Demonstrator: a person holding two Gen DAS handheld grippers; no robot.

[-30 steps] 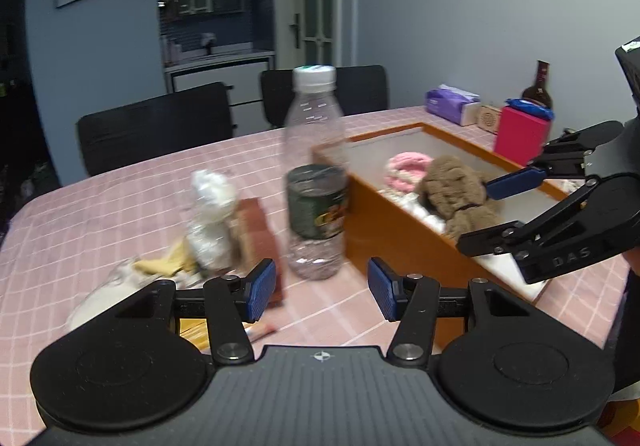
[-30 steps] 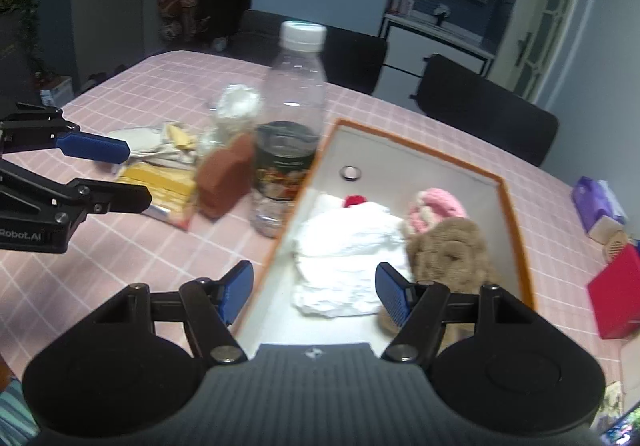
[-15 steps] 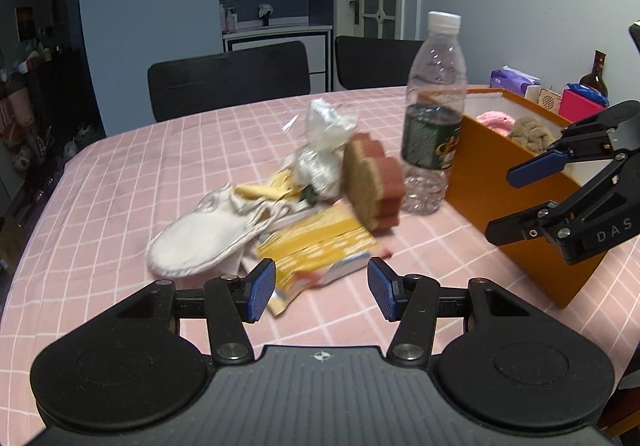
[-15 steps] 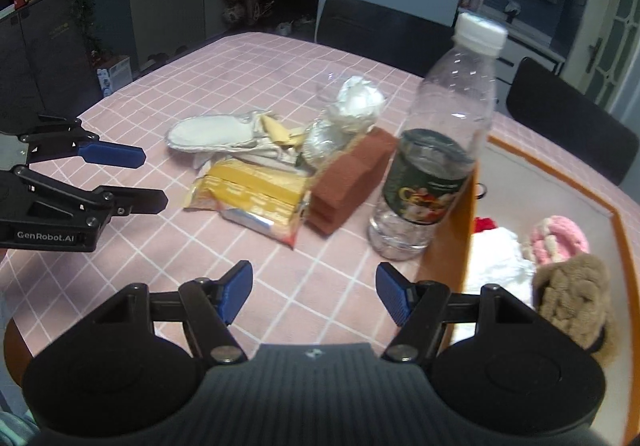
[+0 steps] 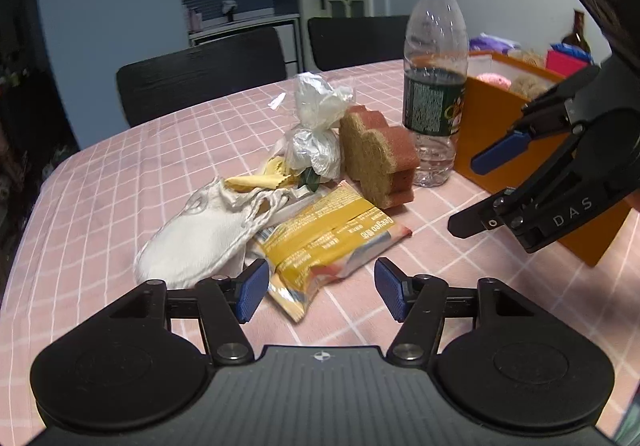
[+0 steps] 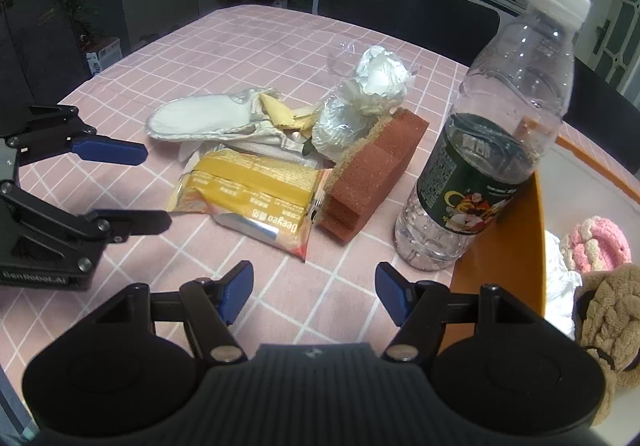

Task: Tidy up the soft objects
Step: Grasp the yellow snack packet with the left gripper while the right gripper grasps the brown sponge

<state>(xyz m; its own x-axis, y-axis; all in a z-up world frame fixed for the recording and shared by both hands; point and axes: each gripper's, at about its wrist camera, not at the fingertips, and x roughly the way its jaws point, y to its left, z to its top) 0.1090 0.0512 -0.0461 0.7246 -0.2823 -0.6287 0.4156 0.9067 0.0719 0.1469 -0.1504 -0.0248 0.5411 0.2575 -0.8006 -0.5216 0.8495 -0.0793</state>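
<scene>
We see a bench (image 6: 248, 46) covered in a pink checked cloth. At its right side stands an orange box (image 6: 516, 230) holding a brown plush item (image 6: 612, 318), a pink knitted item (image 6: 596, 242) and a white cloth (image 6: 560, 286). A clear plastic bottle (image 6: 488, 150) stands upright just beside the box wall. Left of the bottle lies a cluster of items: a red-brown sponge (image 6: 372, 178) propped on its edge, a white fabric pouch (image 6: 204, 118), a yellow snack packet (image 6: 252, 194) lying flat, and a crumpled clear plastic bag (image 6: 368, 94) behind the sponge. The packet touches the sponge and overlaps the pouch.

Our left gripper (image 5: 318, 292) hovers above the near end of the snack packet; its jaws have just been opening and stand apart, pressing on nothing. Our right gripper (image 6: 314, 290) hovers over bare cloth in front of the packet and the bottle, its jaws apart and empty.
</scene>
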